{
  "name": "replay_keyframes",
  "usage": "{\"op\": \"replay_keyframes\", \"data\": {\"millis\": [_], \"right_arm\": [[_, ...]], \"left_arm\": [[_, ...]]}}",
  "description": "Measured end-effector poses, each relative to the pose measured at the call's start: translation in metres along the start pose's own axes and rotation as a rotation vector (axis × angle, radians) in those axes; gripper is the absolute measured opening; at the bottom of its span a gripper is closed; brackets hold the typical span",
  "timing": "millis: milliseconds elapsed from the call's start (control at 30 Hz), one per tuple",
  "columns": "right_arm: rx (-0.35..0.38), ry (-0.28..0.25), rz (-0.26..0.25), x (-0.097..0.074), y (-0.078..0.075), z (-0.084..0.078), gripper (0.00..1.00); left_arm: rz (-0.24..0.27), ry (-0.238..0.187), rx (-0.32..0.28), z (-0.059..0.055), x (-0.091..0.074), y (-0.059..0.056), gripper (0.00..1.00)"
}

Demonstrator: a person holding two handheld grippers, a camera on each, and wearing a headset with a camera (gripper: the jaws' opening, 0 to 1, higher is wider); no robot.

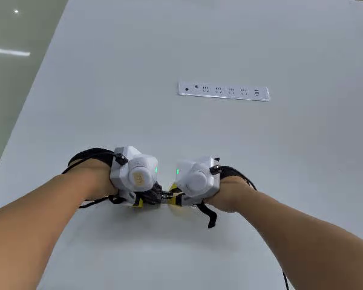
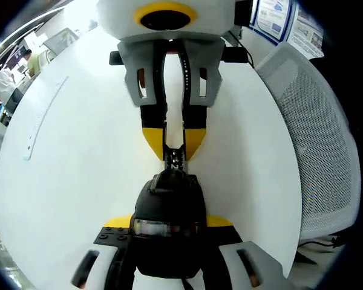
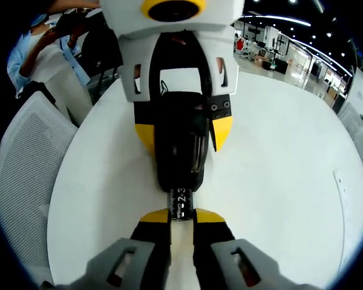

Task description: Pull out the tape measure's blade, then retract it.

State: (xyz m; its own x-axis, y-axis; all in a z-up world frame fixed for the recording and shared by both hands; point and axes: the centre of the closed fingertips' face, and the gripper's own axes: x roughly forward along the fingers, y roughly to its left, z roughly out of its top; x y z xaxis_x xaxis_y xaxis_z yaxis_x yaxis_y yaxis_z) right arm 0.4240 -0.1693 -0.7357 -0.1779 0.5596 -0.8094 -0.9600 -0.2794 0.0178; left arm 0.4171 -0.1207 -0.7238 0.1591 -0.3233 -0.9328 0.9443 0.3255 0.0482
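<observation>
1. Table: one white table carries the whole work area. Its near edge is cut off at the bottom of the head view.

2. Mesh chair: I count one beside the table in each gripper view. I cannot tell whether both views show the same chair.

3. Forearms: two, entering from the bottom corners of the head view. The hands are largely hidden behind the tool housings.

4. Left tool: clenched on the black case of the tape measure. The case sits between its jaws with the mouth pointing away from the tool, toward the other one. In the head view the housings cover the case almost entirely.

5. Right tool: faces the left tool nose to nose. Its yellow-tipped jaws pinch the blade just beyond the case mouth, so the two tools stand just apart, close to the near edge of the table.

6. Power strip: one, white, lying flat on the table well beyond both tools. The number of its sockets is hard to make out.

7. Blade: one short length is exposed between the case and the right tool's jaws. Black figures 2 and 3 are legible on it in the right gripper view; the end hook is hidden between the jaws
</observation>
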Motion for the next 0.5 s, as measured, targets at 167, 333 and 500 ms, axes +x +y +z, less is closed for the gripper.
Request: {"op": "replay_keyframes", "data": {"millis": [167, 333, 500], "right_arm": [[0.026, 0.014, -0.009, -0.007, -0.002, -0.010, 0.11], [0.040, 0.013, -0.009, -0.013, -0.001, -0.017, 0.11], [0.051, 0.025, -0.015, -0.019, -0.001, -0.026, 0.11]], "left_arm": [[-0.001, 0.003, -0.011, 0.000, 0.000, 0.000, 0.38], [-0.001, -0.002, -0.004, 0.000, 0.000, 0.000, 0.38], [0.002, 0.004, -0.007, 0.000, 0.000, 0.000, 0.38]]}}
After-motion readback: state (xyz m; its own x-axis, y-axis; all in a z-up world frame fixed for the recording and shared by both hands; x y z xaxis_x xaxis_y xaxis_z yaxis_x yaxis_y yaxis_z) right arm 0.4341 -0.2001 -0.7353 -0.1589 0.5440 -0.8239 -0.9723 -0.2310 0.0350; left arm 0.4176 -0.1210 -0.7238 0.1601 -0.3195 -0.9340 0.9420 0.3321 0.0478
